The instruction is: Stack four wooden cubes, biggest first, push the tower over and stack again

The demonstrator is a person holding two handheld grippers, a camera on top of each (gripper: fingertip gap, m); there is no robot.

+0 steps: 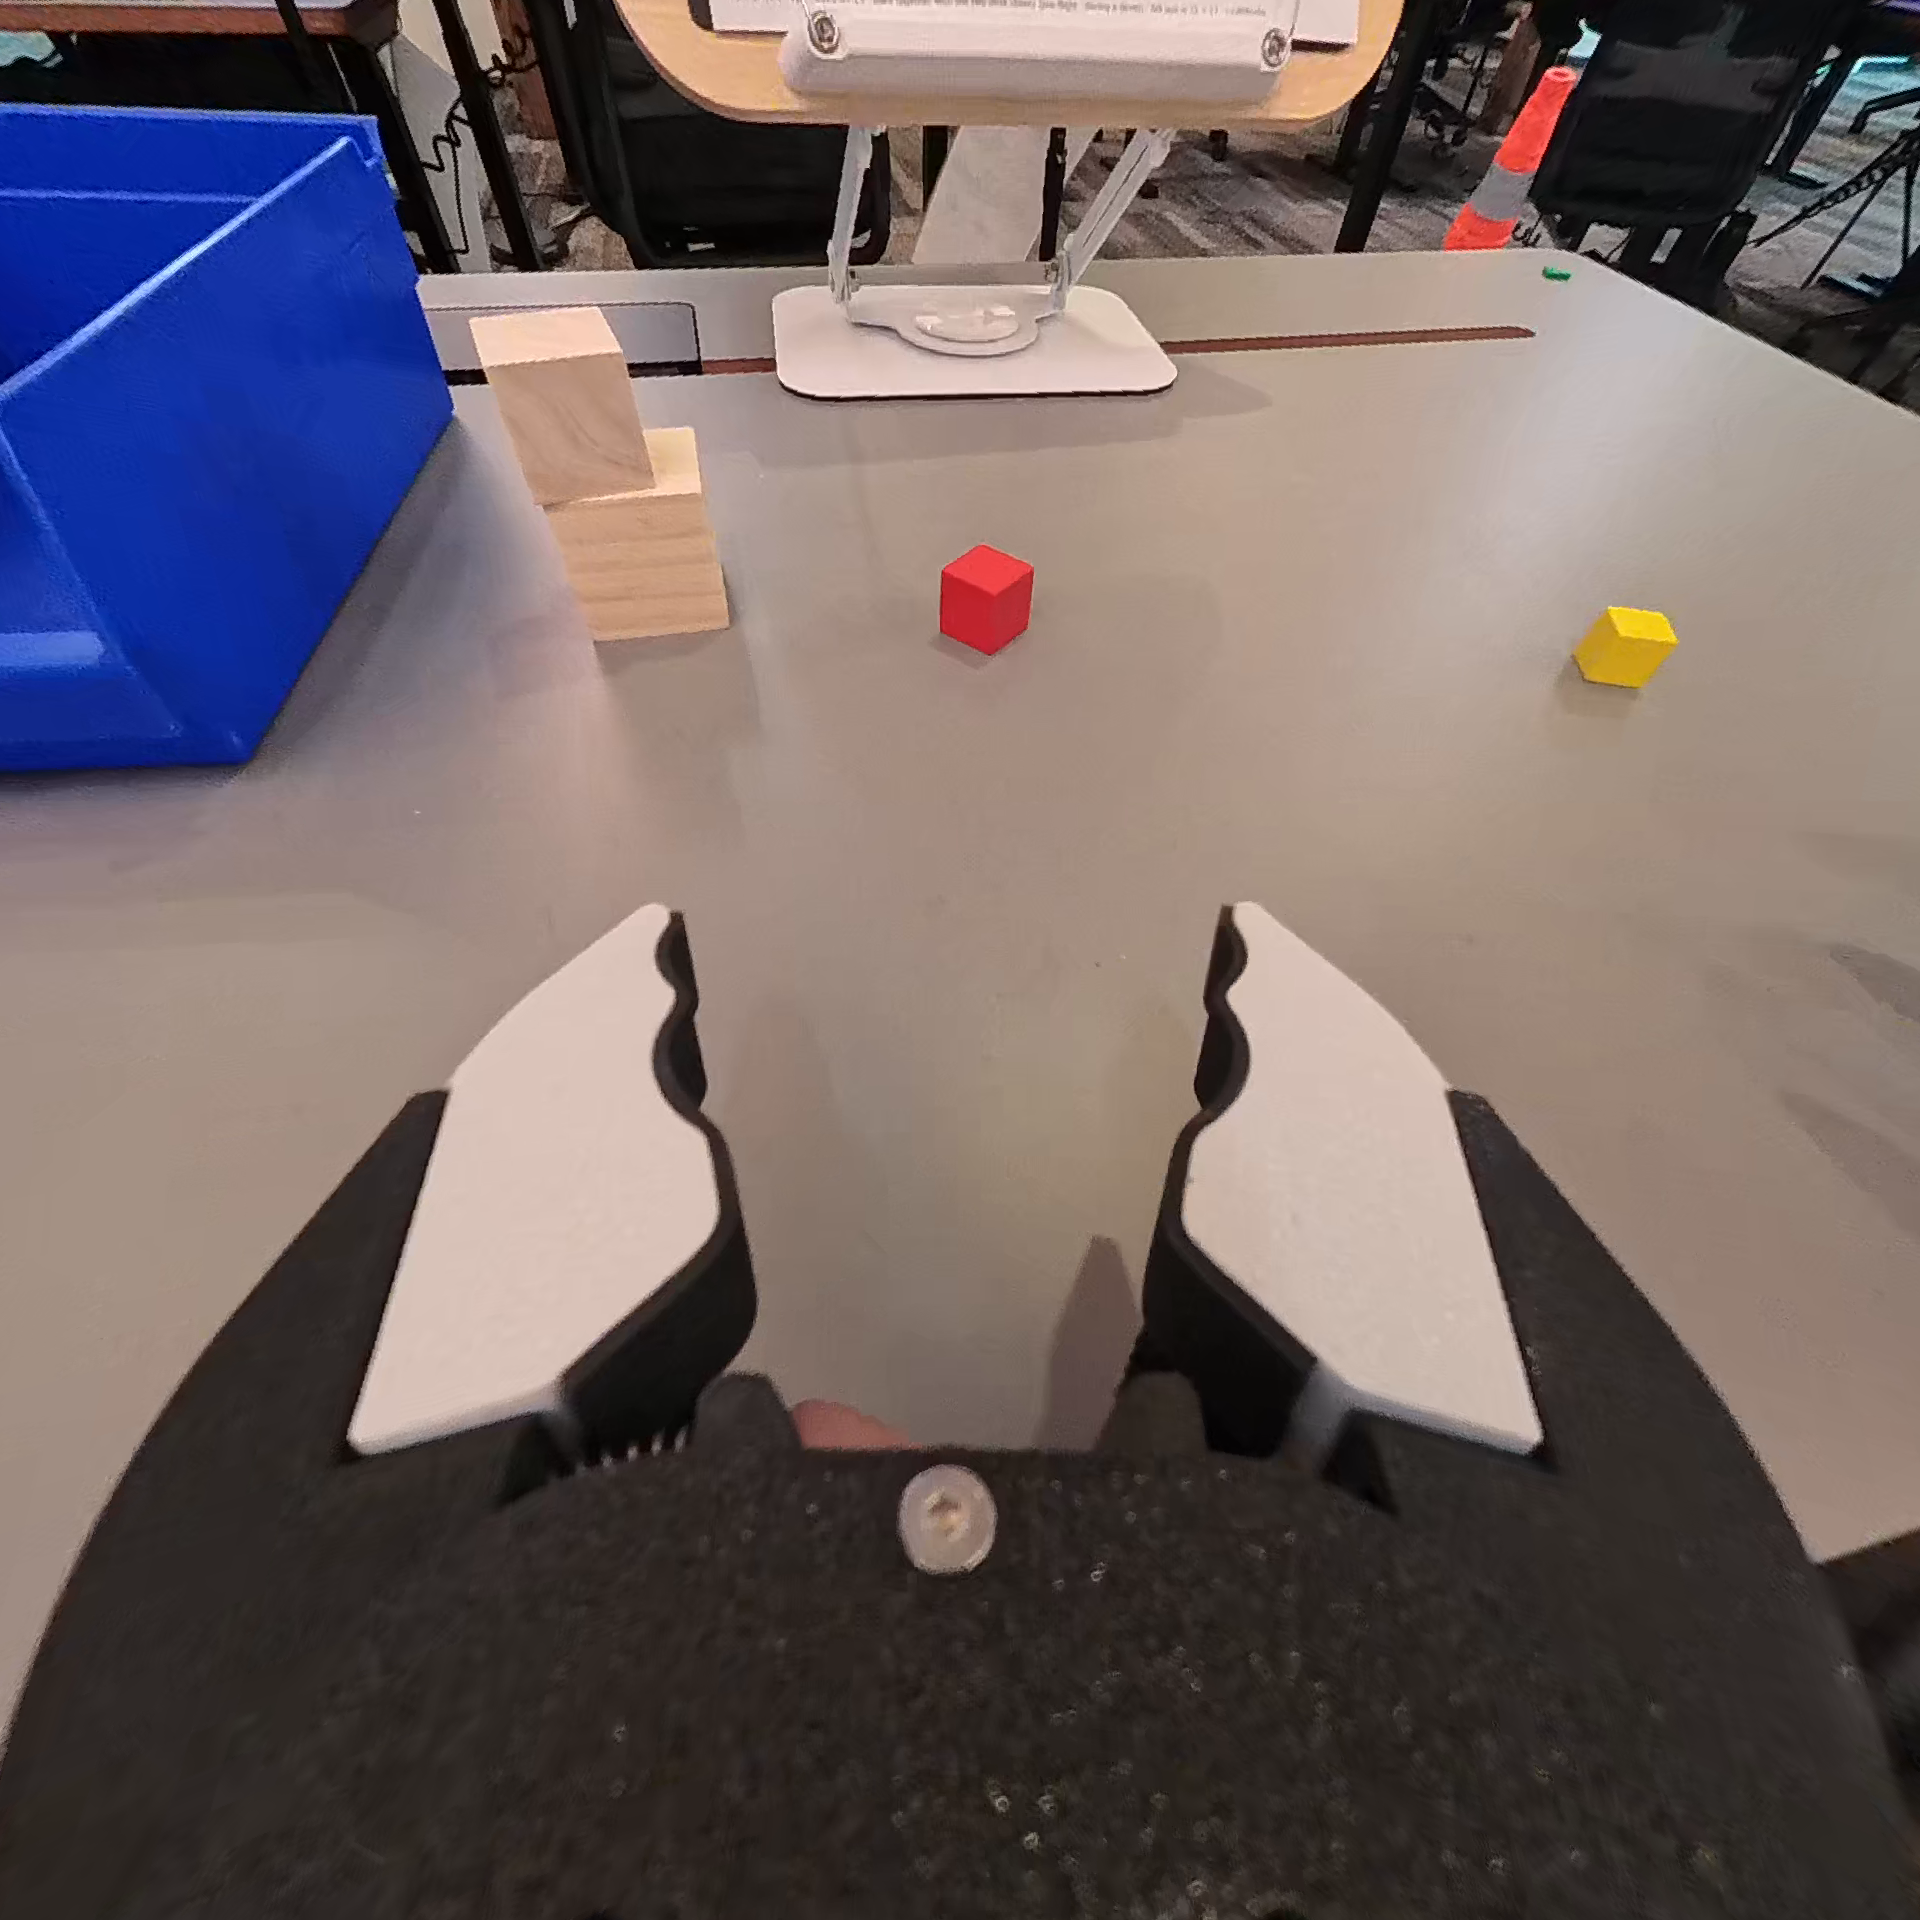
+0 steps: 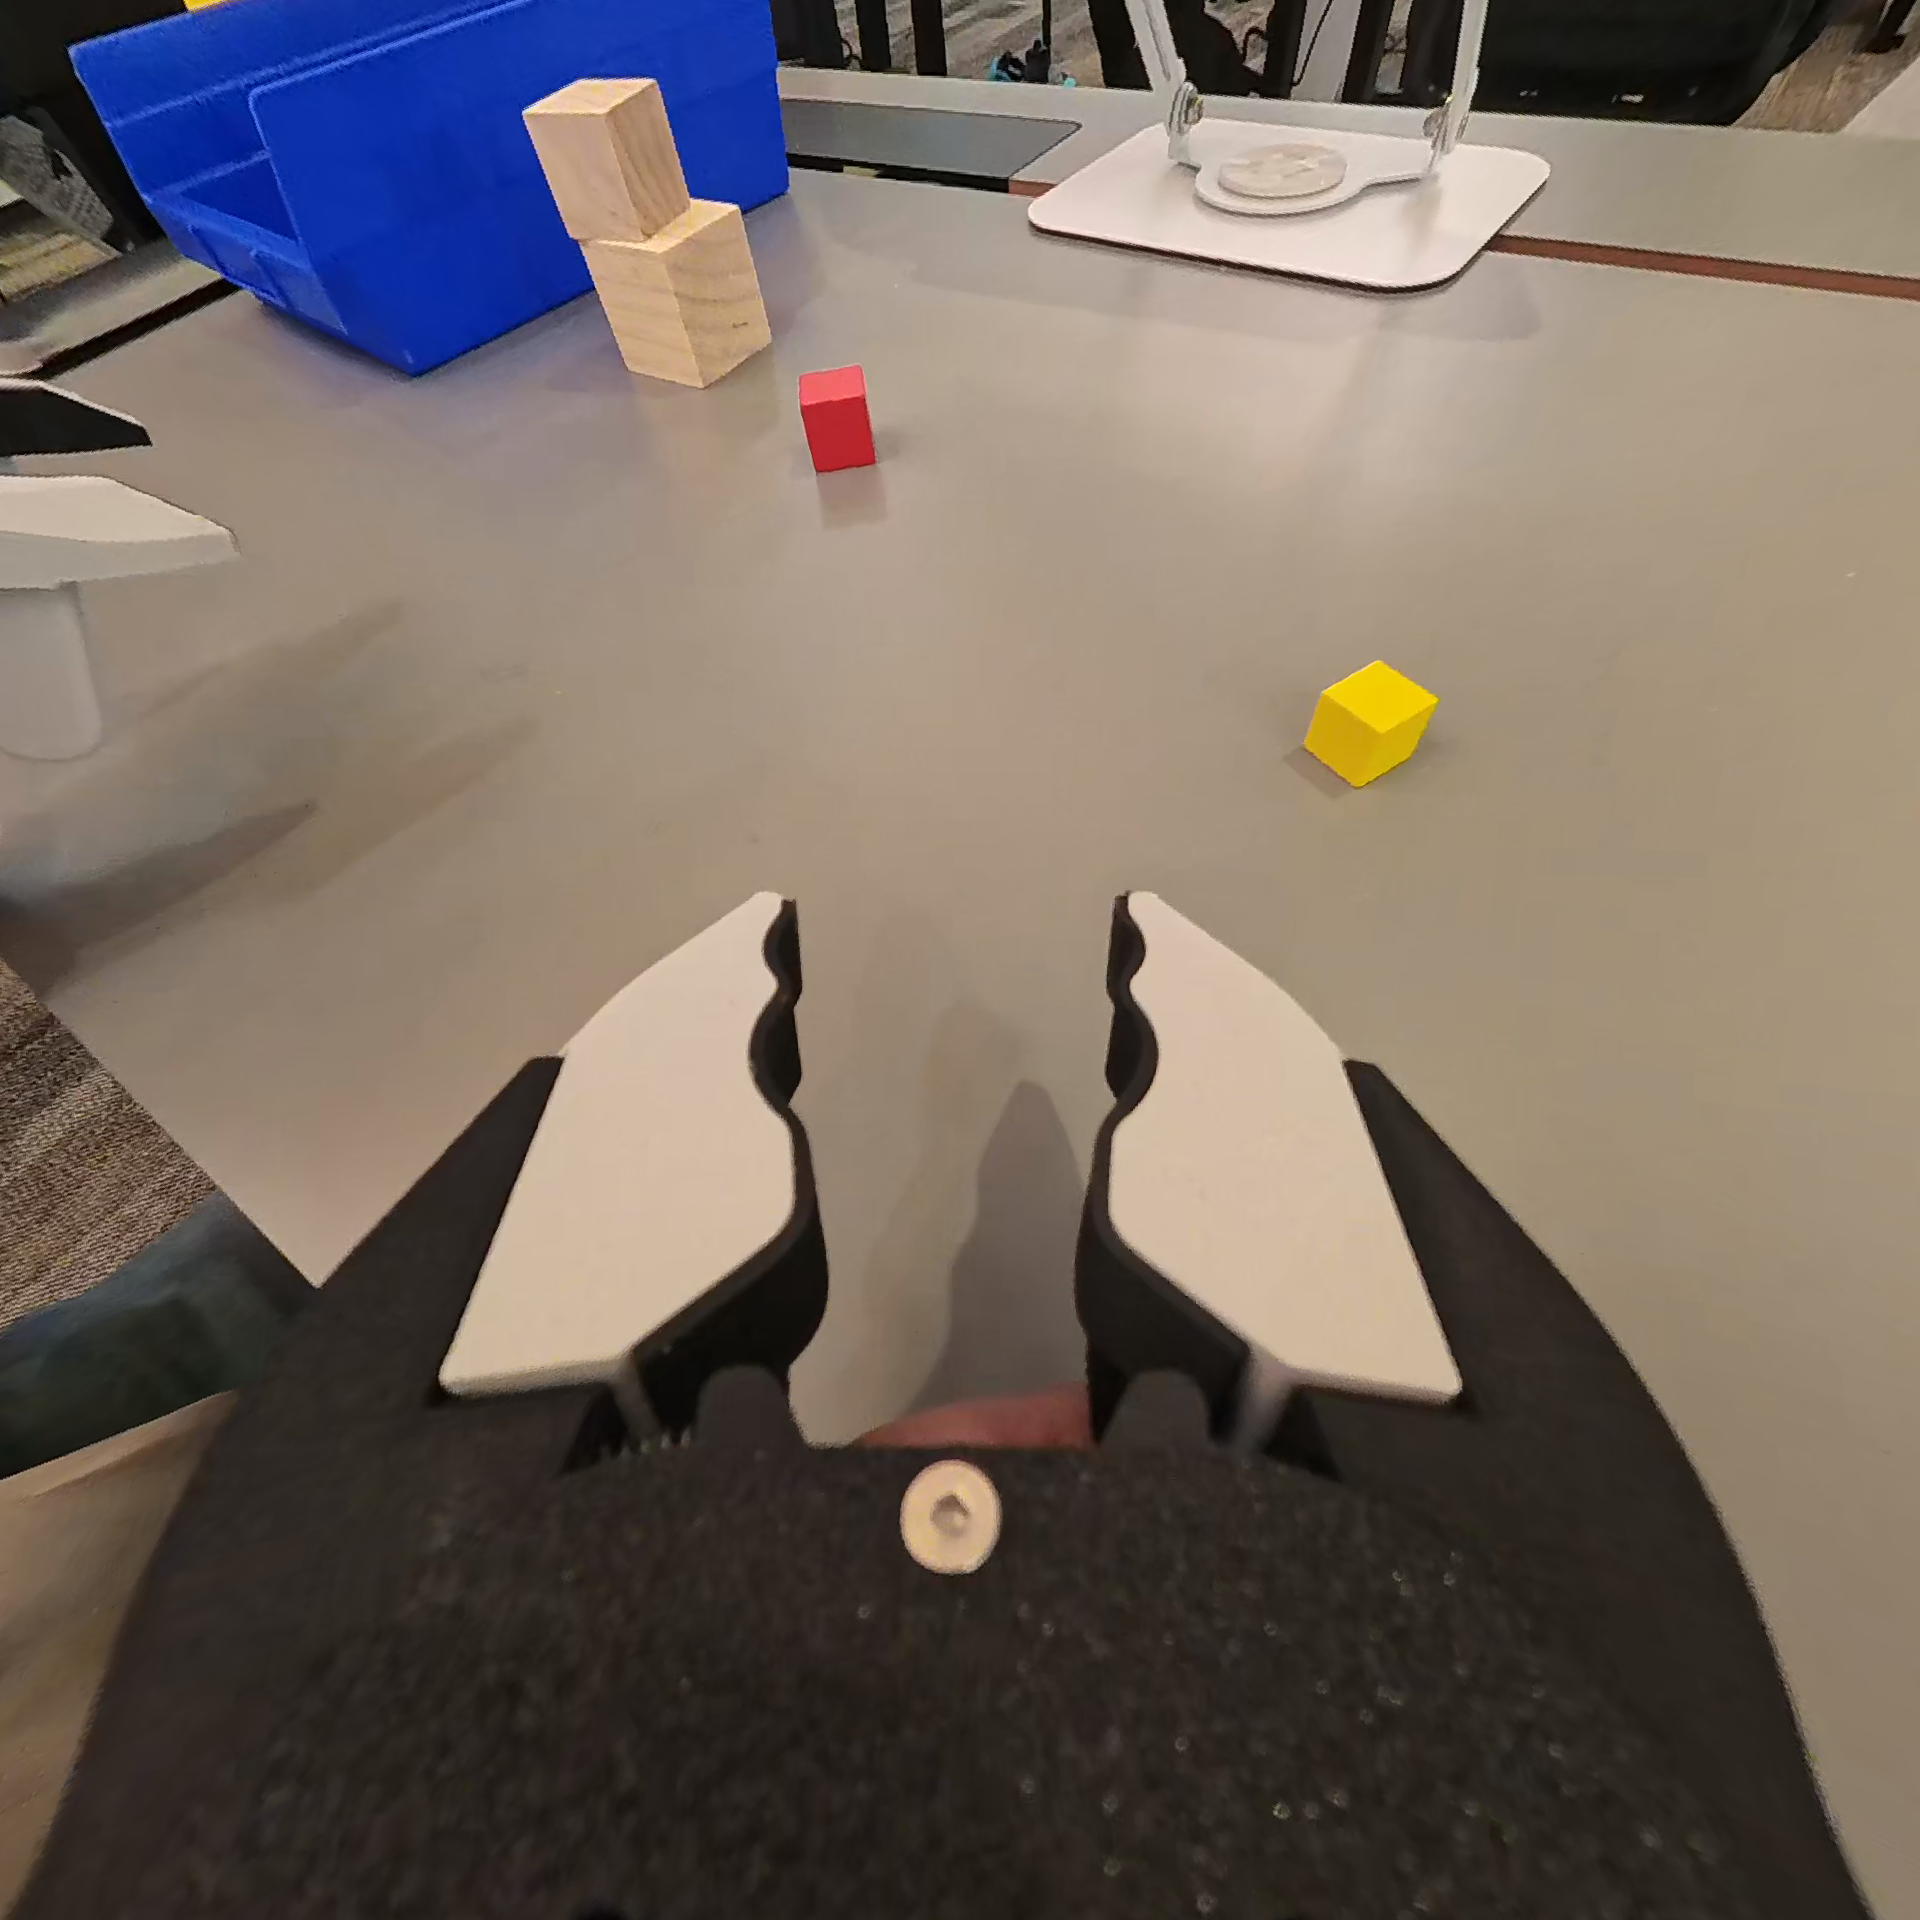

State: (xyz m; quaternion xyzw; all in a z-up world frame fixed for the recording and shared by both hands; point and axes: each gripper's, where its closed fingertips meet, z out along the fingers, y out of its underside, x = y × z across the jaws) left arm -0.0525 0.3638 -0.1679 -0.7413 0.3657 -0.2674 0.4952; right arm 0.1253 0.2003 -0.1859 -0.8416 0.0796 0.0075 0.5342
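Two grippers hover over the grey table point(image 1: 1247, 623), both with jaws apart and nothing between them. The left gripper point(image 1: 951, 920) points up the table, and the red cube point(image 1: 985, 600) stands almost straight ahead of its fingertips, well apart from them. Taking that red cube as the landmark: the two plain wooden cubes lie to its left and a little farther away, the smaller wooden cube point(image 1: 566, 405) resting off-centre and tilted on the larger wooden cube point(image 1: 644, 551); the blue bin point(image 1: 208, 468) stands just beyond them on the left. The yellow cube point(image 1: 1624, 646) sits alone far to the red cube's right. From the right gripper point(image 2: 956, 904), the yellow cube point(image 2: 1369, 722) is the nearest cube, ahead and rightward, and the red cube point(image 2: 836, 418) lies farther, slightly left. A white stand base point(image 1: 971, 348) rests beyond the red cube.
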